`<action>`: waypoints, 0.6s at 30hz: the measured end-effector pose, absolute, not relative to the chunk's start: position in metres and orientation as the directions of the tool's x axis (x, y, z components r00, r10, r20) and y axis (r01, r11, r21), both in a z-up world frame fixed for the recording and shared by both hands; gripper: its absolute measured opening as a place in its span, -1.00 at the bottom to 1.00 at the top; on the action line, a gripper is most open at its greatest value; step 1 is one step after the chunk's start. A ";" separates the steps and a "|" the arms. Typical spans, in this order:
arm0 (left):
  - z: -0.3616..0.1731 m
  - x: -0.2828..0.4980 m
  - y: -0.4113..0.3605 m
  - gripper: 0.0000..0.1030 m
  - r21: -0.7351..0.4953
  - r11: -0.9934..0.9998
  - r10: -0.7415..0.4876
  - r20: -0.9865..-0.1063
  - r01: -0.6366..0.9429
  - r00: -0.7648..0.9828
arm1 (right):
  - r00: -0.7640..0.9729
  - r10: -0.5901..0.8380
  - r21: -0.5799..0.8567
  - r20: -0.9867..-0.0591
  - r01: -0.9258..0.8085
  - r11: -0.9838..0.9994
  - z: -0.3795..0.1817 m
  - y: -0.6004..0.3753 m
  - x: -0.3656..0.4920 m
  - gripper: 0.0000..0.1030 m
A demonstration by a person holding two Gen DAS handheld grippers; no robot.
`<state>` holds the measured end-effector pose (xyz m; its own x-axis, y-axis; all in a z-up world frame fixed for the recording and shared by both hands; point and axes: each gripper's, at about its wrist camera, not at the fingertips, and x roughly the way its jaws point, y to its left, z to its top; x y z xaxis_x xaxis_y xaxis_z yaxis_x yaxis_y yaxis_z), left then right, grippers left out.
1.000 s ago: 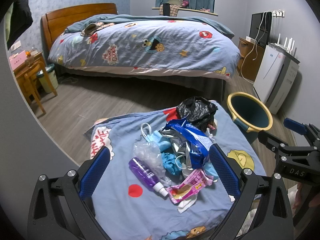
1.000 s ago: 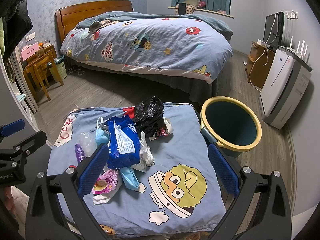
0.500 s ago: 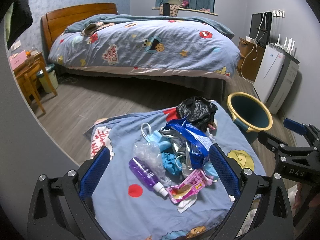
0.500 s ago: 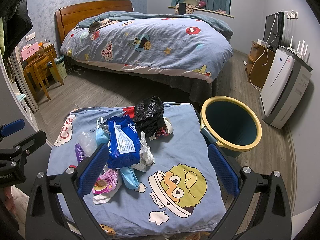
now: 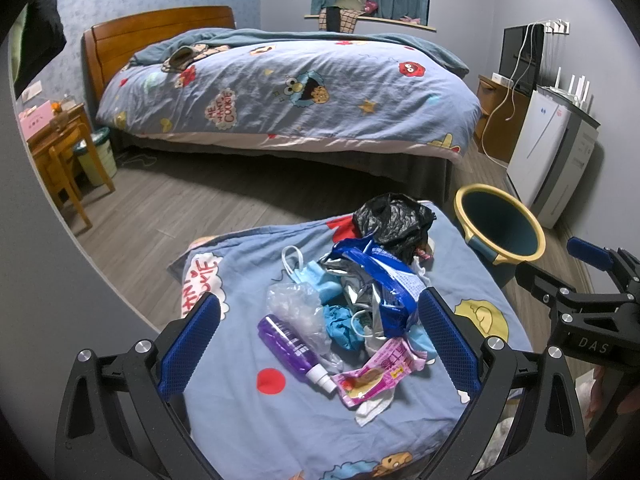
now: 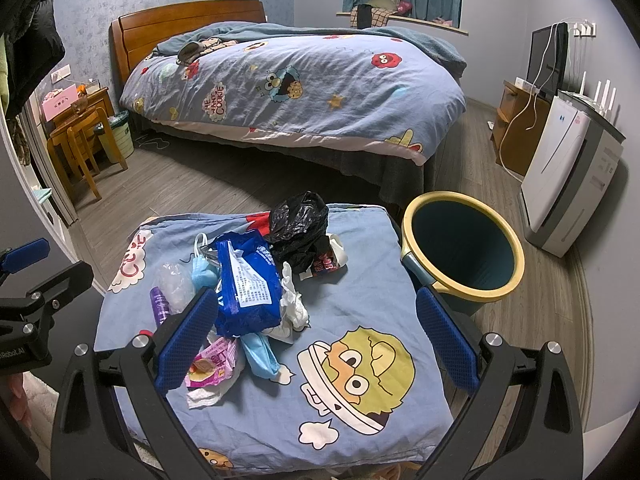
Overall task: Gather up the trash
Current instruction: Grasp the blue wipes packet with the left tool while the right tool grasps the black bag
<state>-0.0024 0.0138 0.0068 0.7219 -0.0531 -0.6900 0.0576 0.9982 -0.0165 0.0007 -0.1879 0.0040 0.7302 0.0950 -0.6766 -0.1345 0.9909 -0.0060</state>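
Note:
A heap of trash lies on a table under a blue cartoon cloth: a black plastic bag, a blue wipes pack, a purple spray bottle, a pink snack wrapper, a blue face mask and a clear plastic bag. My left gripper is open and empty, held above the near side of the heap. My right gripper is open and empty above the cloth, right of the heap. A teal bin with a yellow rim stands on the floor right of the table.
A large bed fills the far side of the room. A white air purifier and a wooden cabinet stand along the right wall. A wooden desk with a chair and a small bin stand at the left.

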 end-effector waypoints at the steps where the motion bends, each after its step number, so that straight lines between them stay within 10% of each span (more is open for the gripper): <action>1: 0.007 -0.002 0.014 0.90 -0.017 0.998 -0.053 -0.690 0.058 0.722 | 0.730 0.095 -0.007 -0.677 -0.135 0.991 0.004 -0.188 0.001 0.89; 18: 0.018 0.065 0.022 0.90 0.042 0.997 -0.018 -0.672 0.063 0.740 | 0.692 0.135 0.066 -0.710 -0.125 0.990 0.014 -0.213 0.068 0.89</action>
<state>0.0653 0.0220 0.0181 0.7401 -0.0183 -0.6722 0.0625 0.9972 0.0416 0.0684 -0.2130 0.0137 0.6915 0.1351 -0.7096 -0.1252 0.9899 0.0665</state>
